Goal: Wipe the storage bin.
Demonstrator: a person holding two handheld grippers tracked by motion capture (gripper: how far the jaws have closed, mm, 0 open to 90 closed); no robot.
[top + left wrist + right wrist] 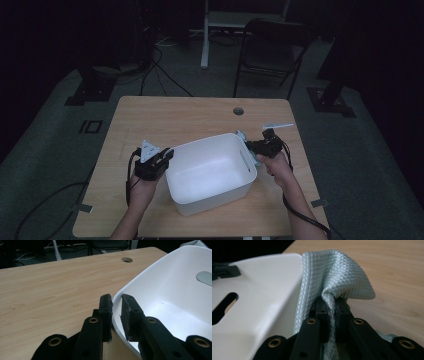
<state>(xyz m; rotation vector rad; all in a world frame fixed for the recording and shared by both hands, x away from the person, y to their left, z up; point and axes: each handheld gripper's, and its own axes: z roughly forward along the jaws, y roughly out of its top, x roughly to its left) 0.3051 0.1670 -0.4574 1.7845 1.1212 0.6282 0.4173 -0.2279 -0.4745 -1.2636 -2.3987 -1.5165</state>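
Observation:
A white plastic tub [200, 145] stands in the middle of the wooden table. My left gripper [167, 154] is shut on its left rim, and in the left gripper view one jaw sits outside the wall and one inside [116, 296]. The tub [175, 277] looks empty inside. My right gripper [250, 146] is at the tub's right side, shut on a pale blue-green waffle cloth [332, 272]. The cloth bunches up over the right gripper [333, 298] and rests against the tub's outer wall [262, 277]. A bit of the cloth [241, 135] pokes out by the tub's far right corner.
The table [175, 115] has a round cable hole [238, 111] near its far edge. A handle slot [224, 306] opens in the tub's right wall. A dark folding chair [272, 50] and floor cables lie beyond the table.

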